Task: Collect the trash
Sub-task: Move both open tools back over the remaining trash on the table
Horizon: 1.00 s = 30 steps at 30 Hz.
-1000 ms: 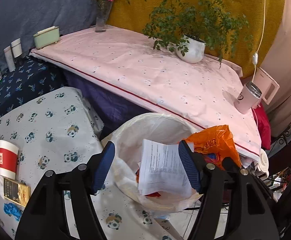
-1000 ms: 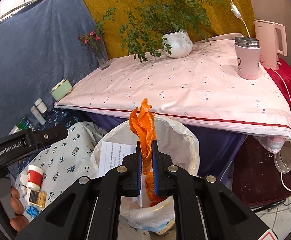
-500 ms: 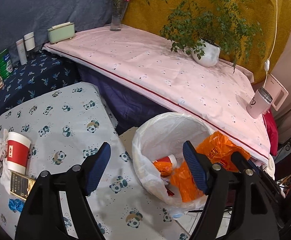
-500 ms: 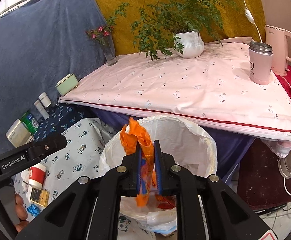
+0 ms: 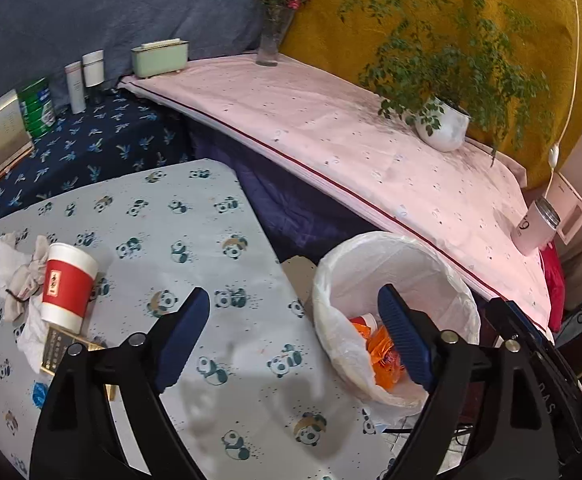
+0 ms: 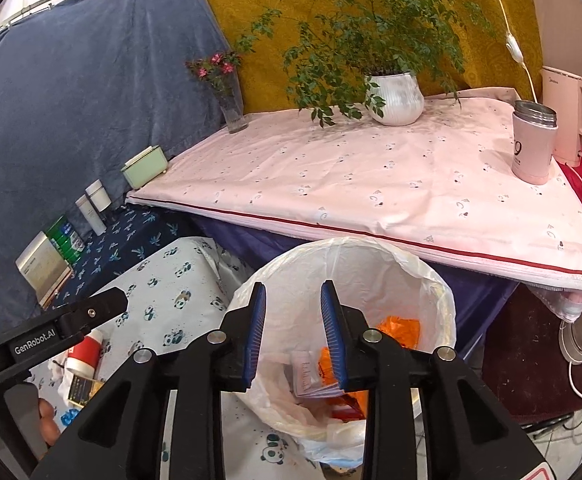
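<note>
The right gripper (image 6: pixel 293 328) hangs over the lined trash bin (image 6: pixel 431 280), blue pads apart and empty, with the orange plastic bag (image 6: pixel 399 326) lying loose inside the bin just beyond its fingertips. The left gripper (image 5: pixel 293 336) is spread wide, empty, straddling the panda-print table (image 5: pixel 195 240) edge and the bin's rim. A red-and-white paper cup (image 5: pixel 67 284) stands on crumpled tissues (image 5: pixel 15 268) well to its left.

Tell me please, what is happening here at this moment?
A person is collecting trash with two hand-held grippers. The right hand-held gripper is open above the white-lined trash bin, and the orange plastic bag lies inside the bin with some paper. The left hand-held gripper is open and empty over the panda-print table. A red-and-white paper cup, crumpled tissues and a small gold box are on that table.
</note>
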### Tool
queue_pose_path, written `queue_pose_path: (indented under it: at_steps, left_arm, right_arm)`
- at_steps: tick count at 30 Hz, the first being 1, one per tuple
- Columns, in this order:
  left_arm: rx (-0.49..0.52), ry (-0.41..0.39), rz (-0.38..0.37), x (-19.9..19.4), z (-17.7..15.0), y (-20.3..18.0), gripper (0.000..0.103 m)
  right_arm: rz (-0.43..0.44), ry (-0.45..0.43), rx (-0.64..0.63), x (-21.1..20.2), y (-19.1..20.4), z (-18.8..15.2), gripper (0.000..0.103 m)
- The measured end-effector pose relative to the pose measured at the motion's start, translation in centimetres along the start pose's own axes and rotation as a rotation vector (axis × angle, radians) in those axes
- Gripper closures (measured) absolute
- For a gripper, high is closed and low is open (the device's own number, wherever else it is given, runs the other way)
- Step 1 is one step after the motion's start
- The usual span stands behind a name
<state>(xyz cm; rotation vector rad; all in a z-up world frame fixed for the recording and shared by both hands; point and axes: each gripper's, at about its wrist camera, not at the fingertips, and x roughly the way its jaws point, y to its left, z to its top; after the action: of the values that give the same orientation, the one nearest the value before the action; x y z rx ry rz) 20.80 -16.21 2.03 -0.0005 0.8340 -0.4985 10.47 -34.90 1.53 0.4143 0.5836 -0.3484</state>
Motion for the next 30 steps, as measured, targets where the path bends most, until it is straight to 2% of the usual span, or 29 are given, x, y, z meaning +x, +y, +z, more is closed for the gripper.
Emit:
queue_pose_path:
  at_steps: [4, 12, 23, 30]
  left_arm:
    - [-0.024, -0.016, 0.031, -1.0, -0.3, 1.9, 0.020]
    - [-0.107, -0.034, 0.093, -3.6, -1.4, 7.5, 0.016]
    - [-0.174, -0.036, 0.237, -6.9, -4.1, 16.1, 0.015]
    - [-0.216, -0.027, 0.309, -8.2, -6.5, 21.0, 0.015]
  right_arm:
    - [0.023, 0.002, -0.022, -0.4, 1.9, -0.3, 0.064]
    - [0.090, 0.032, -0.072, -0.7, 6.9, -1.6, 0.055]
    - [0.174, 0.086, -0.173, -0.6, 14.6, -4.5, 0.042]
    - [0.221, 0.137, -0.237, 0.2, 19.1, -6.7, 0.040]
